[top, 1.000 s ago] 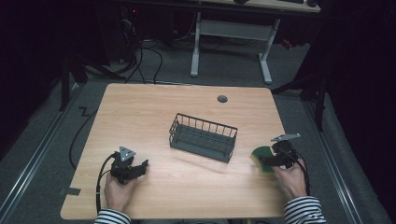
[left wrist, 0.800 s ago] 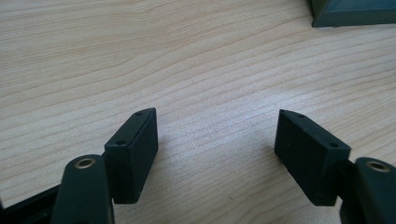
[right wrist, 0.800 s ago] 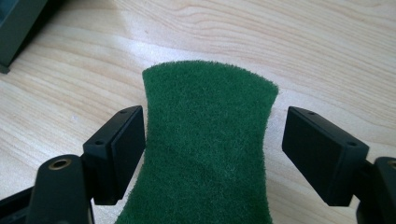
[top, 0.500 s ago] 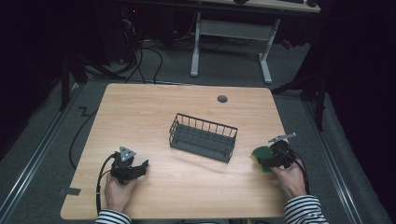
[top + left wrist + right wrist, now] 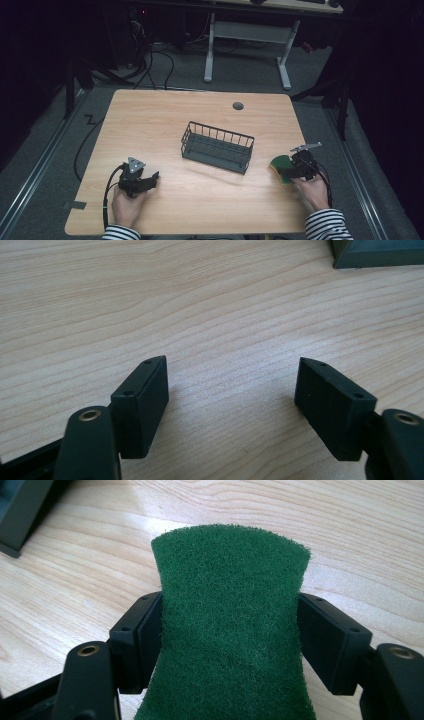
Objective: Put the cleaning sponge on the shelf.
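Down at the near right corner of the wooden worktop [image 5: 165,115], my right gripper [image 5: 295,170] held a green scouring pad [image 5: 230,630], its two black jaws pressed against the pad's long edges so that the sides bowed inward. In the right gripper view the pad ran lengthwise away from me, straight out along the line of the jaws, its far end jutting free over the wood. From the high view the pad [image 5: 281,165] pointed leftward across the worktop toward a dark wire basket [image 5: 218,147], which stood near the middle, apart from the pad. The basket's long axis ran left to right, slightly slanted, with its right end nearest my right hand [image 5: 310,190]. I judged that any placing of the pad into the basket would fall to the right gripper, since it was the closer one and already had the pad.

My left gripper [image 5: 232,390] rested low over bare wood at the near left, jaws spread wide with nothing between them. A corner of the basket [image 5: 380,252] showed ahead and to its right, well apart.
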Motion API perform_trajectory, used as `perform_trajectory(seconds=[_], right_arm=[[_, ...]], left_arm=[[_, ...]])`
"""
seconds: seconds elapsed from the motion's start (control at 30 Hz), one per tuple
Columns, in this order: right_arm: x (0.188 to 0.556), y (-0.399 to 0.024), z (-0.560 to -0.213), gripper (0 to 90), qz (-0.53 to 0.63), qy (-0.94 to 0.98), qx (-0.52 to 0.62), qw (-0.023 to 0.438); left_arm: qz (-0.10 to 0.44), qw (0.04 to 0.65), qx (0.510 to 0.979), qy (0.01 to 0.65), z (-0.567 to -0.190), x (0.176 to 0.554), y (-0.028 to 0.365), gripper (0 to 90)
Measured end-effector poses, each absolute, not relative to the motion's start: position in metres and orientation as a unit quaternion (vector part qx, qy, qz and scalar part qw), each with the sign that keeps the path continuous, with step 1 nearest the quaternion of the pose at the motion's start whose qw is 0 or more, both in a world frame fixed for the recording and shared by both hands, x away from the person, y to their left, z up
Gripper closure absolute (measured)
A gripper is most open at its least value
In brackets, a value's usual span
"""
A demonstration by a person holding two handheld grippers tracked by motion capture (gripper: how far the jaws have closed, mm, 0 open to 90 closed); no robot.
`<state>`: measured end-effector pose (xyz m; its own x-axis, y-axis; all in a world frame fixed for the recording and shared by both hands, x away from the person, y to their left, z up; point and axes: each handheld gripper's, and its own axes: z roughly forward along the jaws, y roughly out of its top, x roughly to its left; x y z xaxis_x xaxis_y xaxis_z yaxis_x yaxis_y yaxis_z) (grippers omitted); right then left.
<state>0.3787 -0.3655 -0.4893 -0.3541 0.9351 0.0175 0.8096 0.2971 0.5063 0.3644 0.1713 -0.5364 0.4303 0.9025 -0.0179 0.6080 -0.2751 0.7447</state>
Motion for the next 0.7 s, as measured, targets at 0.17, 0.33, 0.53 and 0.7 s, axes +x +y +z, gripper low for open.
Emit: perform_trajectory(seconds=[0.17,0.33,0.53,0.7], right_arm=[[0.377,-0.364,-0.486,30.9,0.223,0.794,0.547,0.144],[0.375,-0.363,-0.480,30.9,0.230,0.794,0.544,0.147],[0.373,-0.359,-0.469,31.0,0.240,0.796,0.534,0.153],[0.371,-0.355,-0.458,31.0,0.248,0.798,0.525,0.160]], left_arm=[[0.211,0.349,0.770,0.490,-0.536,0.364,0.171,30.3],[0.211,0.349,0.770,0.490,-0.536,0.364,0.171,30.1],[0.211,0.349,0.771,0.490,-0.536,0.364,0.171,30.0],[0.211,0.350,0.770,0.490,-0.536,0.364,0.171,30.0]])
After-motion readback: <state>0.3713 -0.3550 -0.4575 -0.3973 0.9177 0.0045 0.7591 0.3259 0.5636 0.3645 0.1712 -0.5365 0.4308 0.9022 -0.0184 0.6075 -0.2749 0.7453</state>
